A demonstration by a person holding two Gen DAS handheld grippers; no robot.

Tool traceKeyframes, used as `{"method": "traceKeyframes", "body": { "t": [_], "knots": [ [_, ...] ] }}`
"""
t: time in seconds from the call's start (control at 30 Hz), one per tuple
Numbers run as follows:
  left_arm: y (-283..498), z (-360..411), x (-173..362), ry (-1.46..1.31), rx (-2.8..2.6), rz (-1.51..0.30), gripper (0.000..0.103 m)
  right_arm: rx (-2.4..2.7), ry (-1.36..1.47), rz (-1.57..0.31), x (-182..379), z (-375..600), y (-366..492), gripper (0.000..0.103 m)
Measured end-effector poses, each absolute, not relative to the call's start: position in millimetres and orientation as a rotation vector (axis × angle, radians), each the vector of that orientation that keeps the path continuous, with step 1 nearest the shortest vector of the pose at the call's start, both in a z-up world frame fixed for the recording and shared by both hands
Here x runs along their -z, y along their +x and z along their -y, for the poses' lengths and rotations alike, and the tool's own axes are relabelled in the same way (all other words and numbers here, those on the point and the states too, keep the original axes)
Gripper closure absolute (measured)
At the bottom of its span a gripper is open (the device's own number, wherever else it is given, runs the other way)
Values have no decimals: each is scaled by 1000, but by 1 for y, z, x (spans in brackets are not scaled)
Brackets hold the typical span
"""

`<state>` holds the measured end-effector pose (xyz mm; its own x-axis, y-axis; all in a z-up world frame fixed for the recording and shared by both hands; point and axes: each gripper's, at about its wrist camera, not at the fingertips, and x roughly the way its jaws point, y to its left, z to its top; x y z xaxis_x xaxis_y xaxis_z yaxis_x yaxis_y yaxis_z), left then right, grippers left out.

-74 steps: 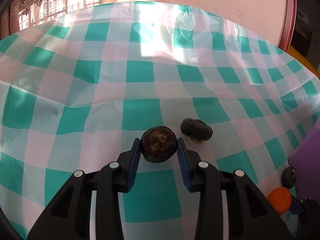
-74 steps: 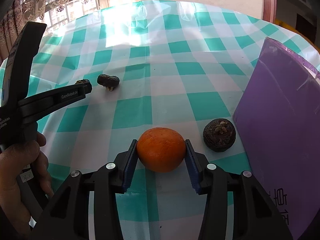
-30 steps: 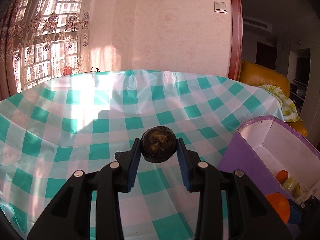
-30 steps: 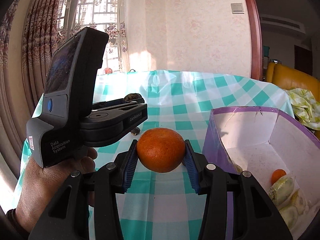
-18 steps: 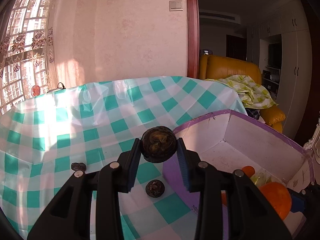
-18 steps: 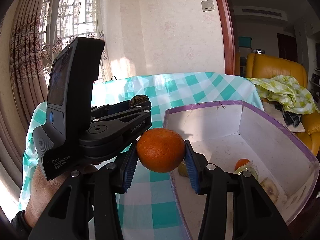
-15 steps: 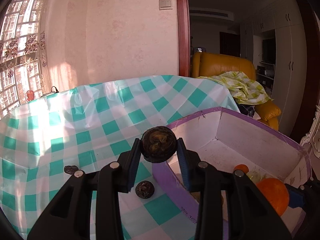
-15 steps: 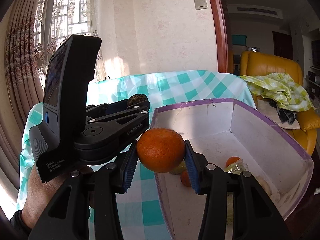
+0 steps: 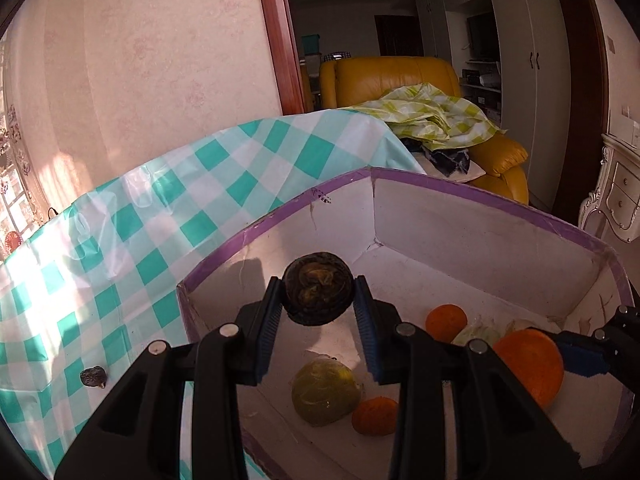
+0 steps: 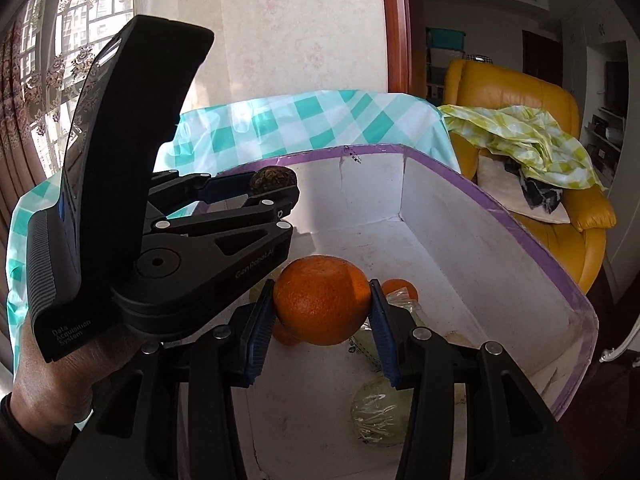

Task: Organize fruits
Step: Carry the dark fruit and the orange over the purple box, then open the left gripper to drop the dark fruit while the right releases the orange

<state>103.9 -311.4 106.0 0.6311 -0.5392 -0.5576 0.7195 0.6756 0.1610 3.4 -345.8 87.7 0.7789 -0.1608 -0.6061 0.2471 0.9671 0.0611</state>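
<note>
Fruit in both my grippers above the box (image 9: 472, 196): left gripper (image 9: 319, 310) clamps a dark fruit (image 9: 318, 289), right gripper (image 10: 322, 322) clamps an orange (image 10: 322, 300).

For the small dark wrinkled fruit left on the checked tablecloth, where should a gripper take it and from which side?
The small dark wrinkled fruit lies alone on the teal-and-white checked tablecloth, apart from the purple-rimmed box. It looks low and lumpy, so I would come from above and close across its narrower middle. Its finer shape is too small to judge.
</note>
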Motion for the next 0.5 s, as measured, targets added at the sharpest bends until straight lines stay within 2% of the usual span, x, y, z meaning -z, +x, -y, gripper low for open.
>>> {"method": "traceKeyframes", "body": {
  "t": [0.23,0.5],
  "knots": [
    [128,328,-100,510,720,-546,66,170,43,-815,-74,346,22,58],
    [148,352,-76,691,730,-715,66,105,-167,-1055,-55,330,42,57]
  ]
}}
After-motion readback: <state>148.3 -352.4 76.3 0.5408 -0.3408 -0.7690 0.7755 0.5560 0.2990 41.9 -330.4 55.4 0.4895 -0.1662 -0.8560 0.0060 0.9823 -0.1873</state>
